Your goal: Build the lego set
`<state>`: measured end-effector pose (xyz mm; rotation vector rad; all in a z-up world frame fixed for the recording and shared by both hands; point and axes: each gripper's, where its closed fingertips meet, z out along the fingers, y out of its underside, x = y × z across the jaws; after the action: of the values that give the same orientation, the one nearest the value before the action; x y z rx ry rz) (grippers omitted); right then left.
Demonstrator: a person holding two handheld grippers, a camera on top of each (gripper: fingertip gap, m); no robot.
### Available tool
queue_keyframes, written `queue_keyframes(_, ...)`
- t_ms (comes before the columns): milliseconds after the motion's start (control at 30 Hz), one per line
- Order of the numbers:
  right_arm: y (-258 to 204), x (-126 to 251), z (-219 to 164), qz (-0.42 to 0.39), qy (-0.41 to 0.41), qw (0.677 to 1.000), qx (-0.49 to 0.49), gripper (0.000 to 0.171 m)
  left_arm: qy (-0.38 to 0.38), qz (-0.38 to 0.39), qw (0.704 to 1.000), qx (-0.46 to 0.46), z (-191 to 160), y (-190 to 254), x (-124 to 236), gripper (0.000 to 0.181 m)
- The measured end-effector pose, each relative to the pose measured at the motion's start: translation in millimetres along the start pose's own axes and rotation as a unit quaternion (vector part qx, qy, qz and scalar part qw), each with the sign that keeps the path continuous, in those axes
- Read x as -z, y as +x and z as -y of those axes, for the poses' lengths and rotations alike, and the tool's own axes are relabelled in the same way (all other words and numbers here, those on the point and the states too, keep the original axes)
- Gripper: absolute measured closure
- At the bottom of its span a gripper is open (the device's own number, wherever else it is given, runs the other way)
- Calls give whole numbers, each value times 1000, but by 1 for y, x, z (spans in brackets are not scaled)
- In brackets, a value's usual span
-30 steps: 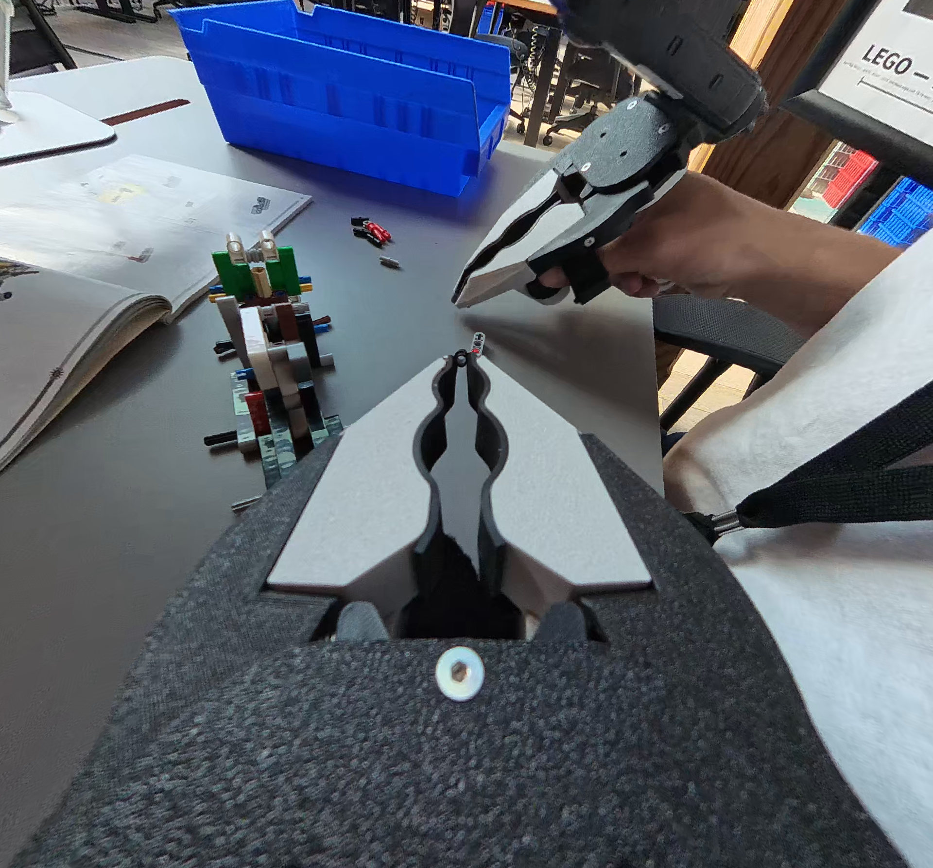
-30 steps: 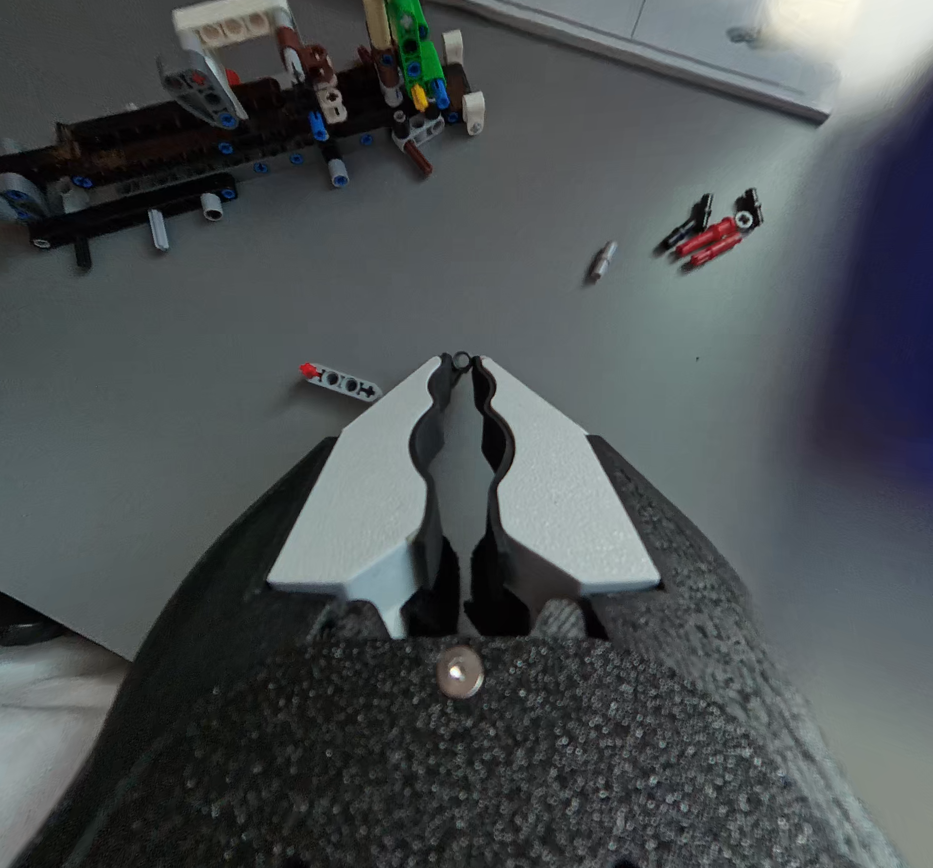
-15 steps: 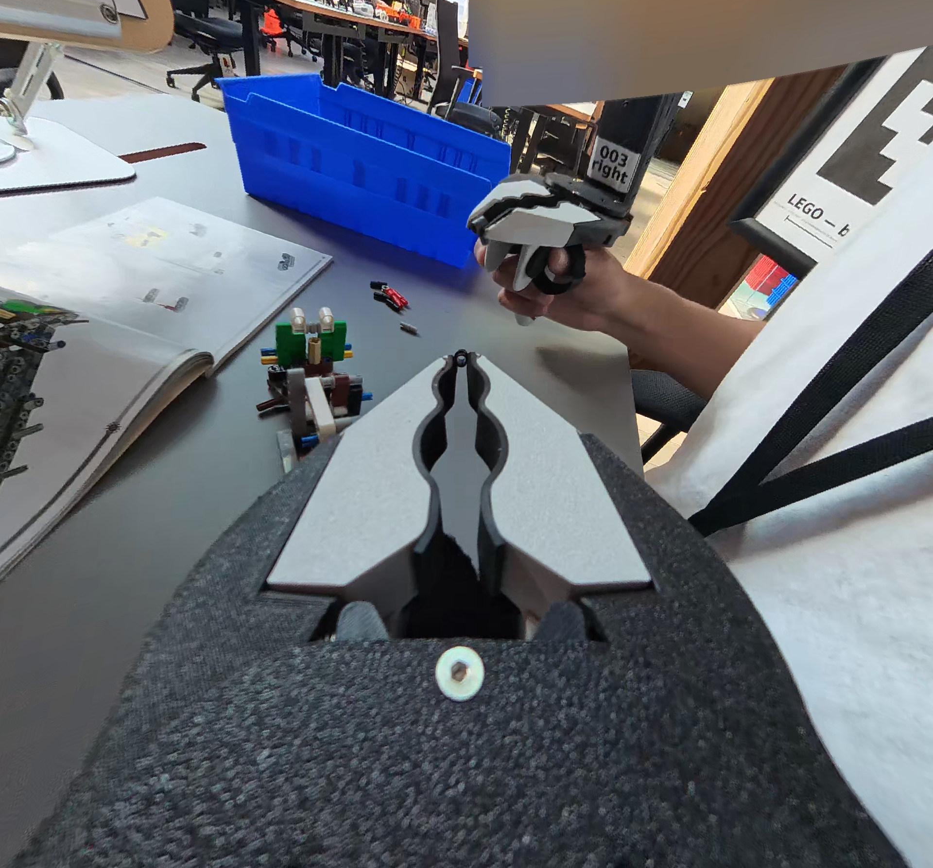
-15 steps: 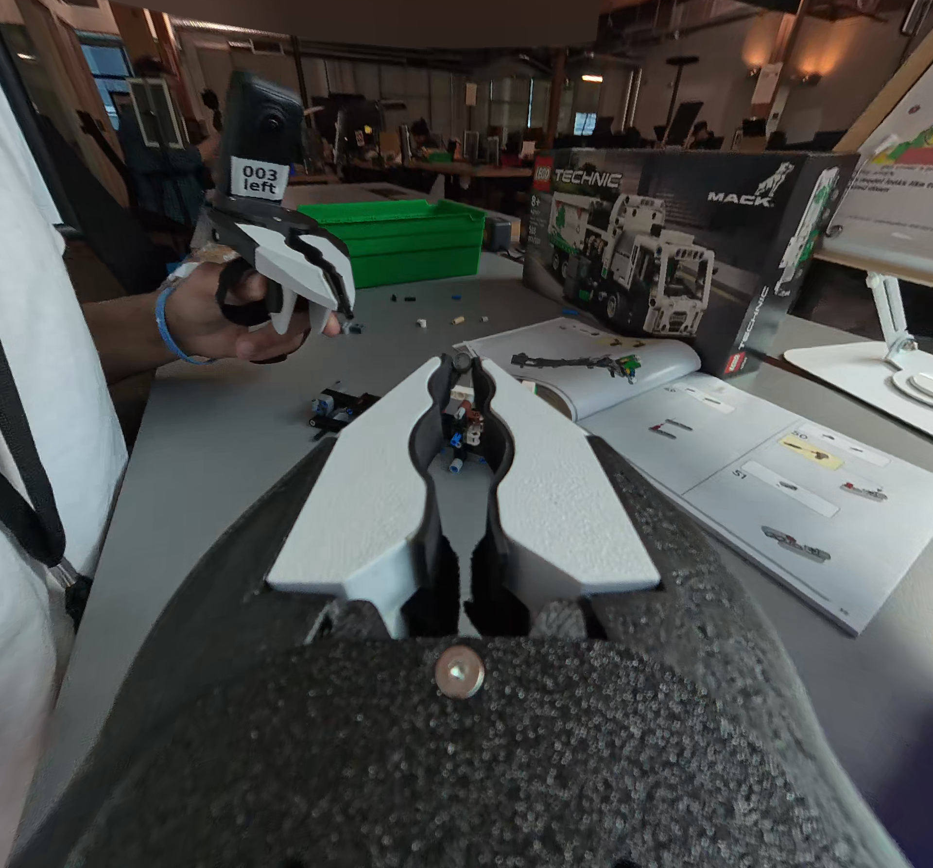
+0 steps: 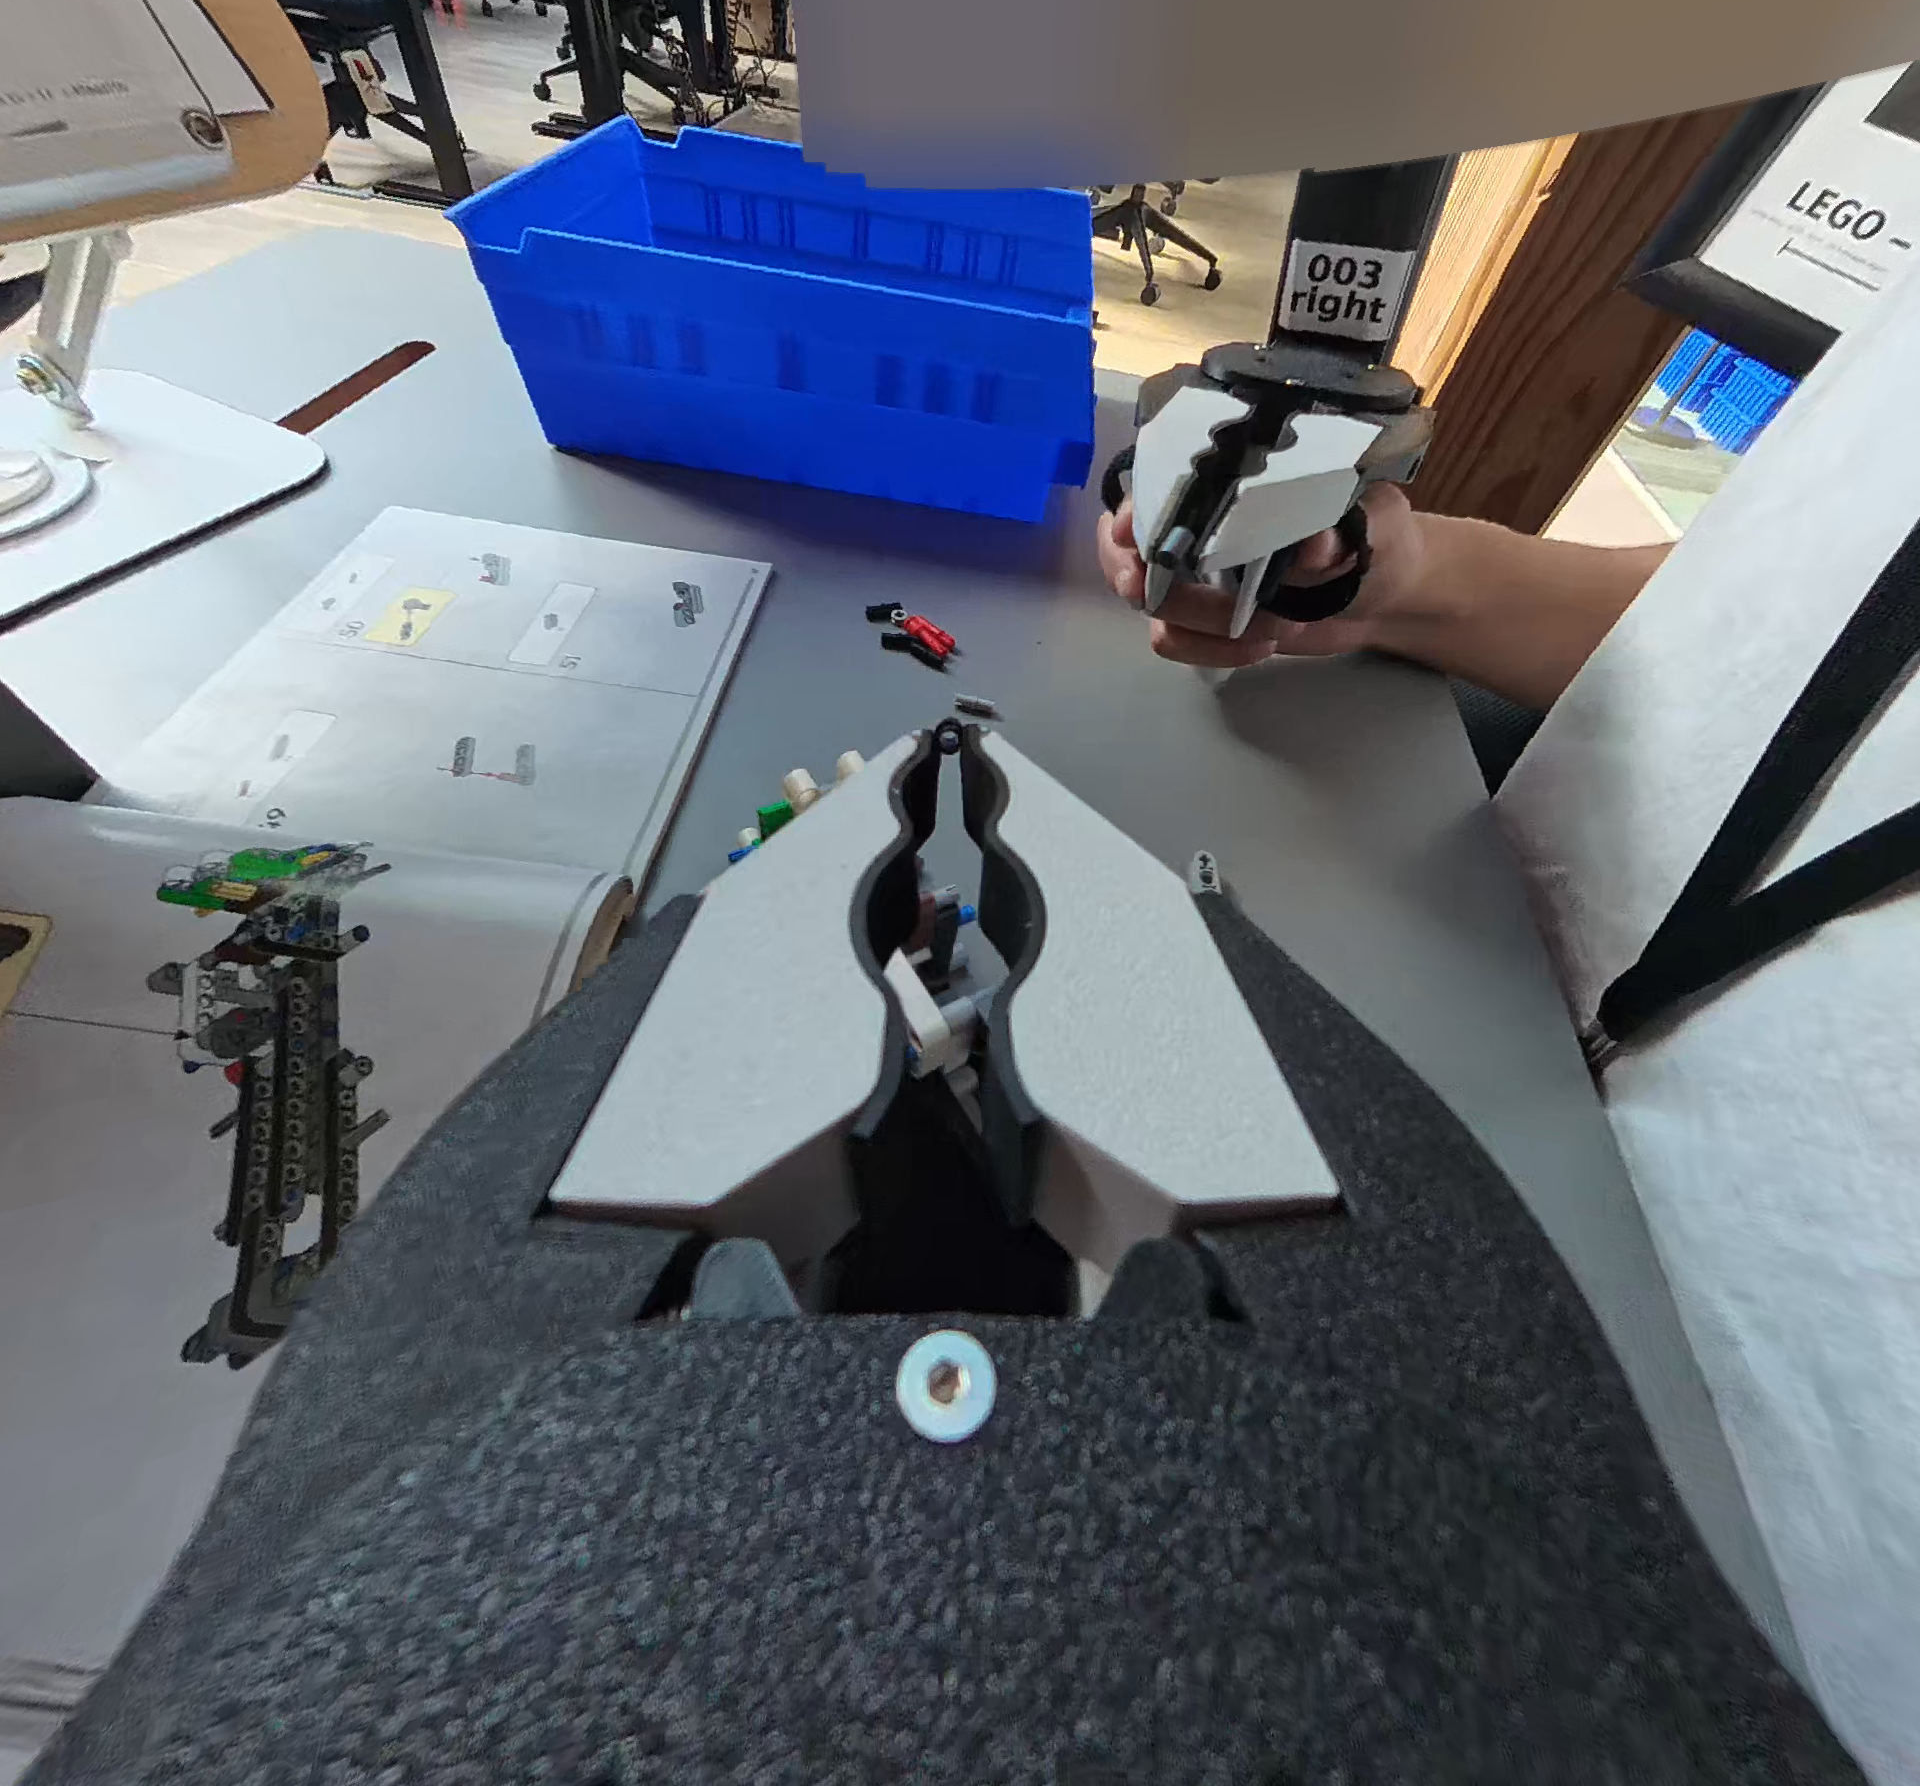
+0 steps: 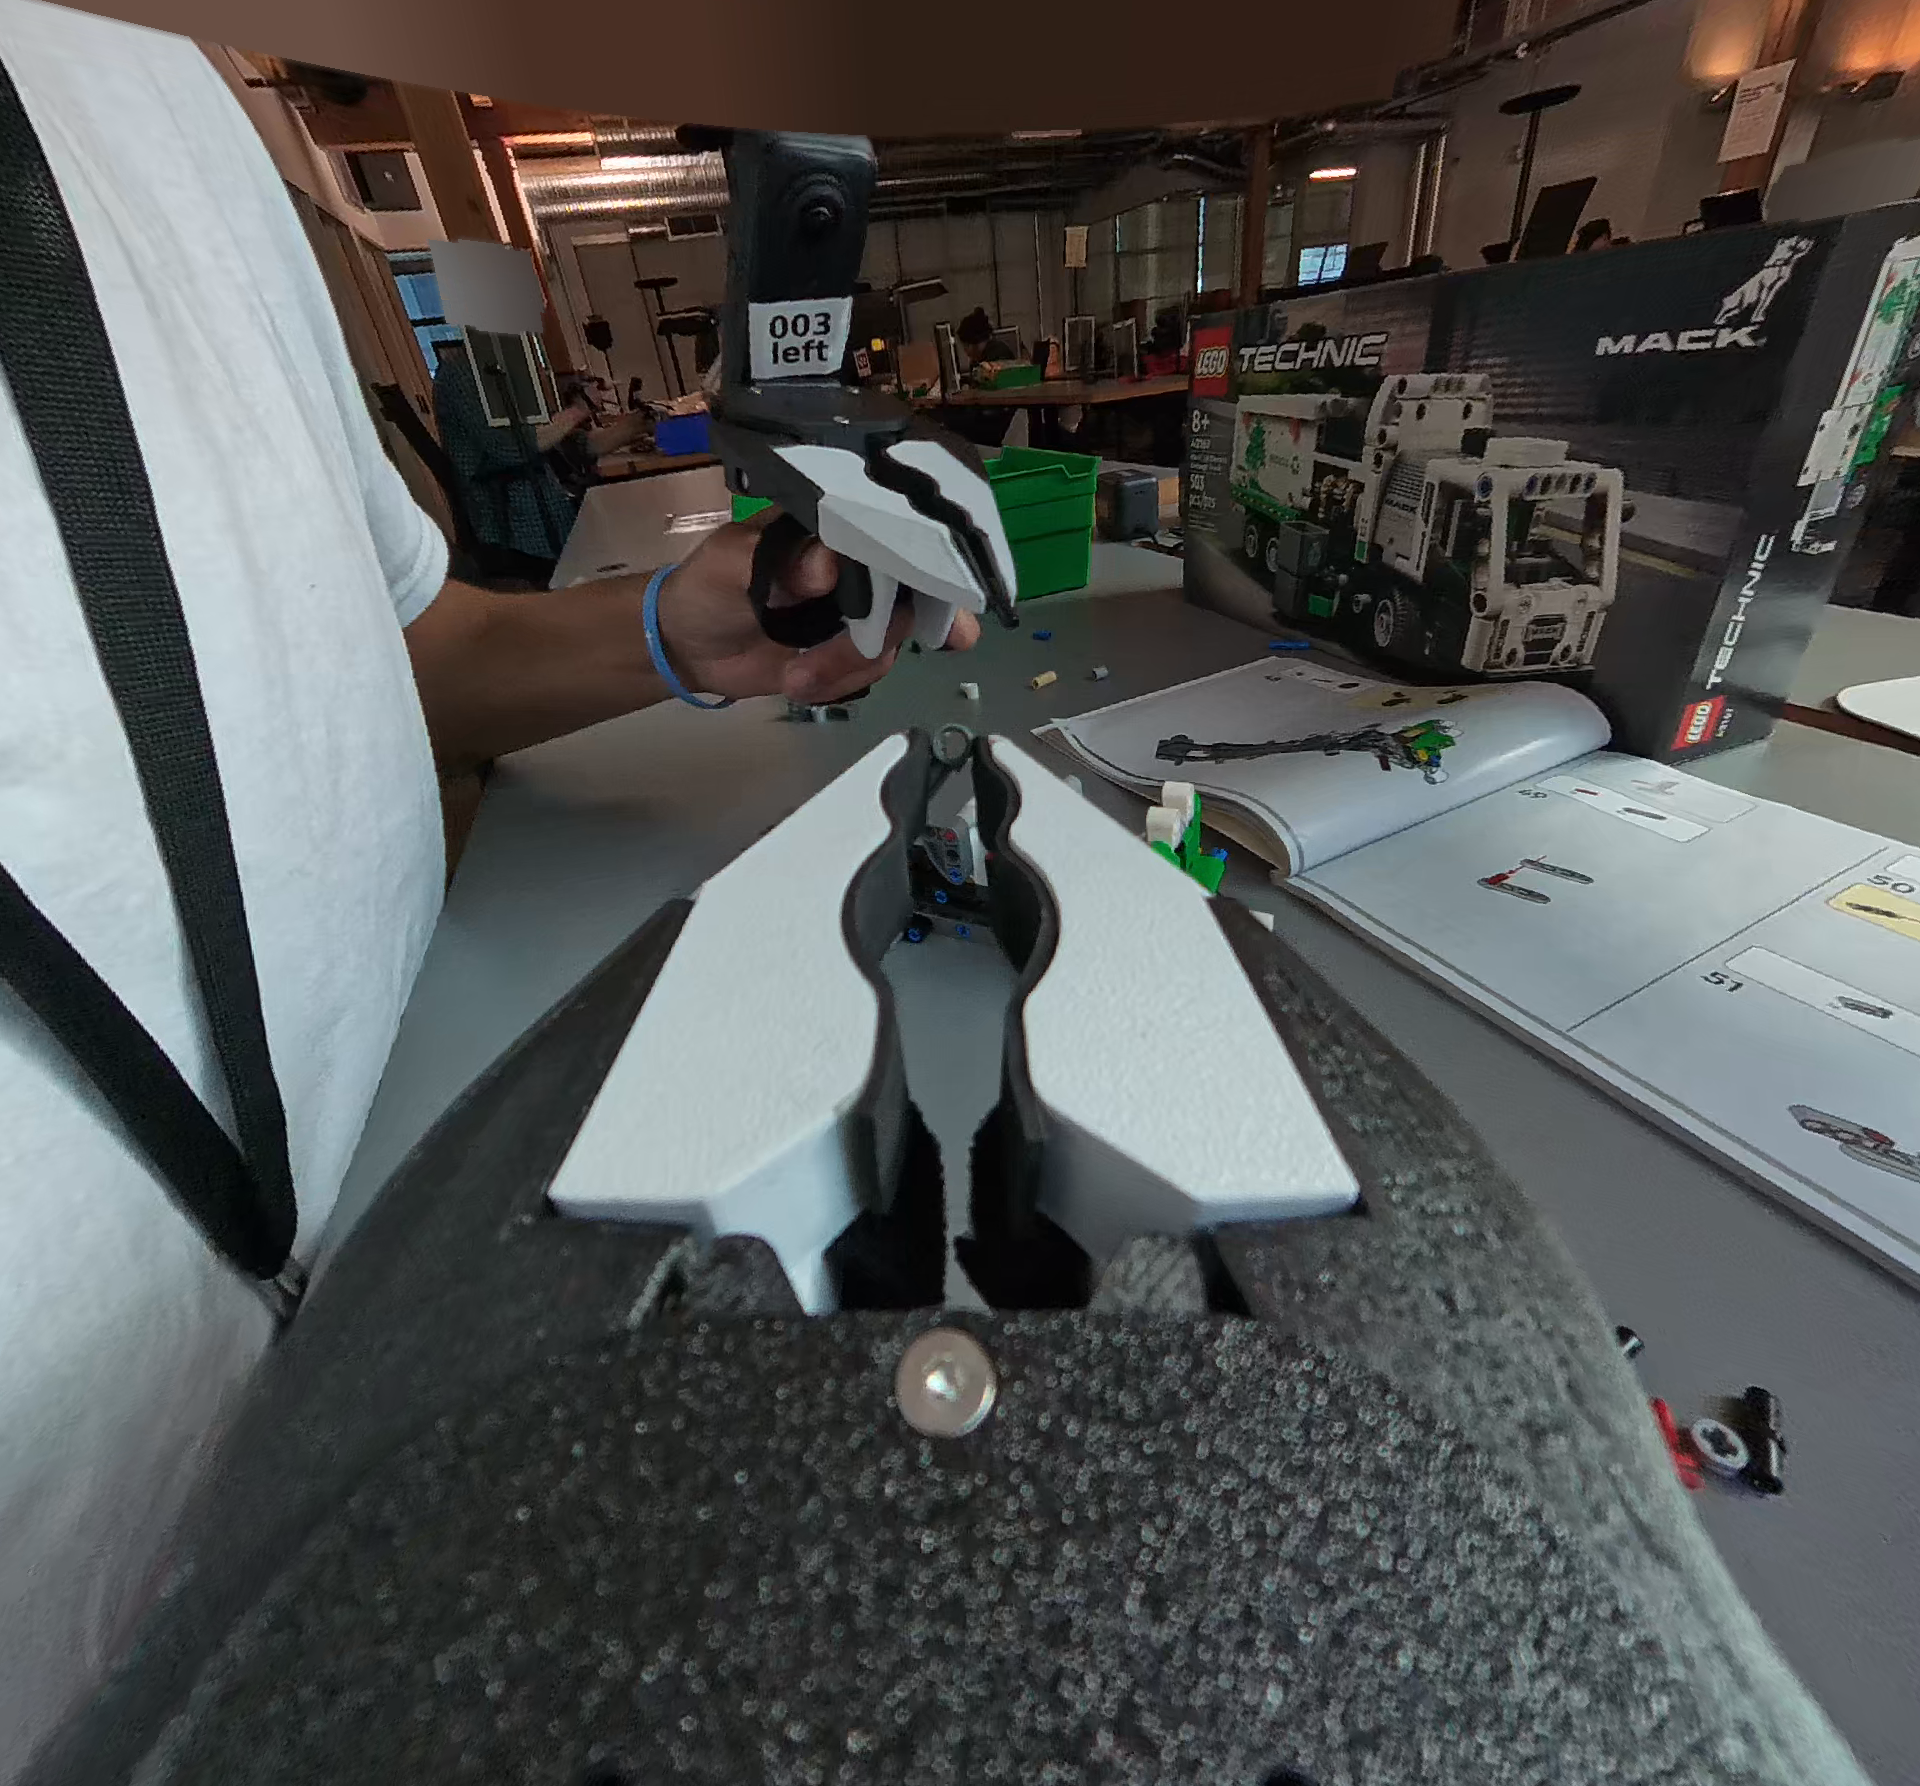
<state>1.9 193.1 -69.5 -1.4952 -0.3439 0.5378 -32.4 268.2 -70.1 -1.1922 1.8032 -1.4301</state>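
Both raised over the table: left hand-held gripper (image 5: 948, 737) pinches a dark pin (image 5: 948, 735), right hand-held gripper (image 6: 952, 744) a grey connector (image 6: 952, 742).

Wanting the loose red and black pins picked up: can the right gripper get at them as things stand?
Probably not yet. Nothing on the table lies between the right gripper and the red and black pins, but it is shut on a small grey piece.

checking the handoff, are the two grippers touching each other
Apart. The right wrist view shows the left gripper raised beyond the right gripper, with bare table between them.
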Motion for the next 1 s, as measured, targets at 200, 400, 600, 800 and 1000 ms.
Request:
queue_keyframes(200, 12, 0, -9, -42, -23, 998, 27, 164, 20, 27, 998, -45, -4, -13, -1, 179)
queue_keyframes(400, 19, 2, -8, -61, -19, 997, 36, 164, 42, 6, 999, -15, -9, -8, 5, 179)
queue_keyframes(600, 12, -6, 3, -58, 17, 996, 64, 164, 92, -78, 991, 60, 2, 19, 2, 179)
queue_keyframes(800, -7, -29, 11, -14, 60, 997, -35, 164, 146, -134, 972, 127, 19, 37, 8, 179)
queue_keyframes(1000, -18, -42, 22, 2, 105, 992, -64, 164, 161, -167, 959, 164, 22, 46, 9, 180)
